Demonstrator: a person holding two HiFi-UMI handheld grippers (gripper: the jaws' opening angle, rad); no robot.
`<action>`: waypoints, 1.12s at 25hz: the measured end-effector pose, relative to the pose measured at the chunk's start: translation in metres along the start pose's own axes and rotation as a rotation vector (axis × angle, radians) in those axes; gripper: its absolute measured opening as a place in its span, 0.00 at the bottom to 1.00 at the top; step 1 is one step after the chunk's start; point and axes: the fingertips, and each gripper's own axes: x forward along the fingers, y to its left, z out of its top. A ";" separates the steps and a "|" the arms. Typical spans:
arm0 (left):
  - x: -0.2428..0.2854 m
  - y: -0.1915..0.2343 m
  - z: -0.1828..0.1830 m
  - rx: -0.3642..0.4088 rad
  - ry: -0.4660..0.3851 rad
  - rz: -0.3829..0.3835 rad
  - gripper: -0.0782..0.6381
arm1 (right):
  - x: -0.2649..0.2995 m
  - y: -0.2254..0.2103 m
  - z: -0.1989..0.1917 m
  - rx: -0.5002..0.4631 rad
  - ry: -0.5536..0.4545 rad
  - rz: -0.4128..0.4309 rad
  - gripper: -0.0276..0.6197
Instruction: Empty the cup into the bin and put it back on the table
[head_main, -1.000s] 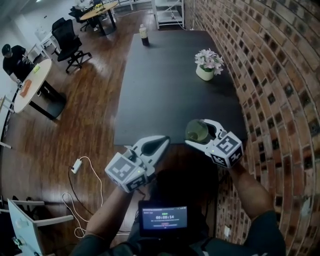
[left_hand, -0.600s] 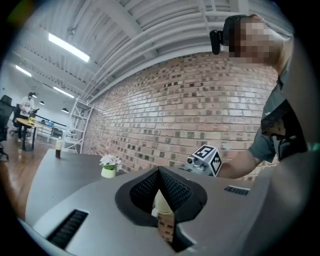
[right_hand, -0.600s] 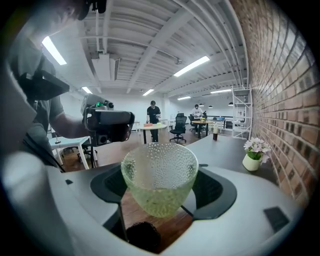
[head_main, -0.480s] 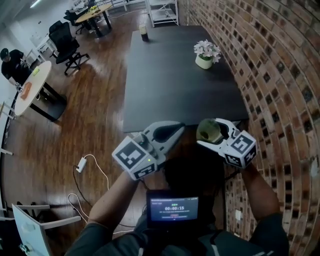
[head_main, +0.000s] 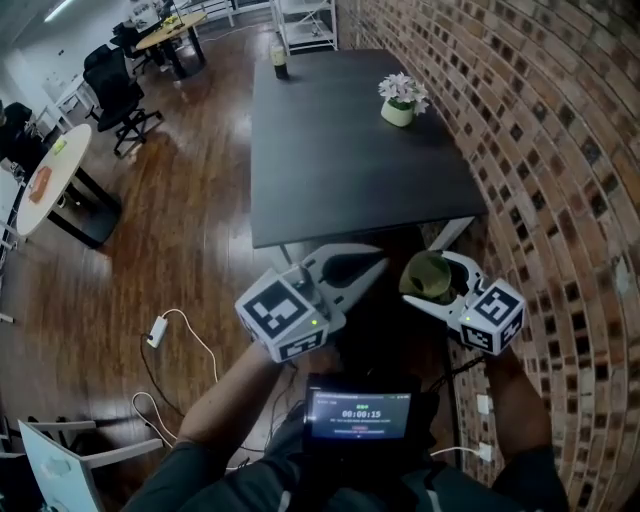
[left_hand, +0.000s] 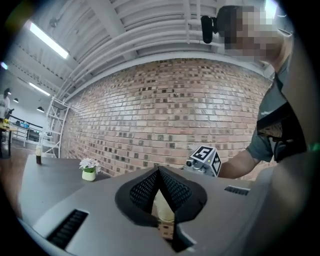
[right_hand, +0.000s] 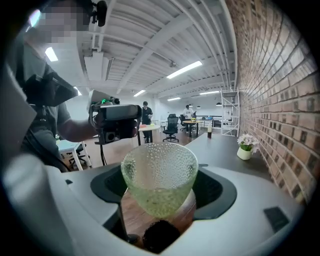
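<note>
Right gripper (head_main: 427, 279) grips the cup (right_hand: 159, 176) between its fingers, just off the table's (head_main: 340, 150) near edge; left gripper (head_main: 376, 263) pinched together, empty

Green dimpled glass cup (right_hand: 159, 175), upright, off table (head_main: 340, 150).

Brick wall (head_main: 540, 130), wood floor (head_main: 190, 230), black table (head_main: 340, 150), office chairs (head_main: 110, 90).
</note>
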 end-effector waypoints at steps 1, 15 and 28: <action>-0.005 0.000 -0.002 -0.009 0.000 0.019 0.10 | -0.004 0.005 -0.003 0.002 0.001 0.003 0.64; -0.031 -0.050 0.029 0.056 -0.053 0.190 0.10 | -0.051 0.047 -0.009 -0.013 -0.026 0.067 0.64; -0.040 -0.103 0.043 0.293 -0.182 -0.007 0.10 | -0.056 0.072 -0.035 0.010 0.040 0.071 0.64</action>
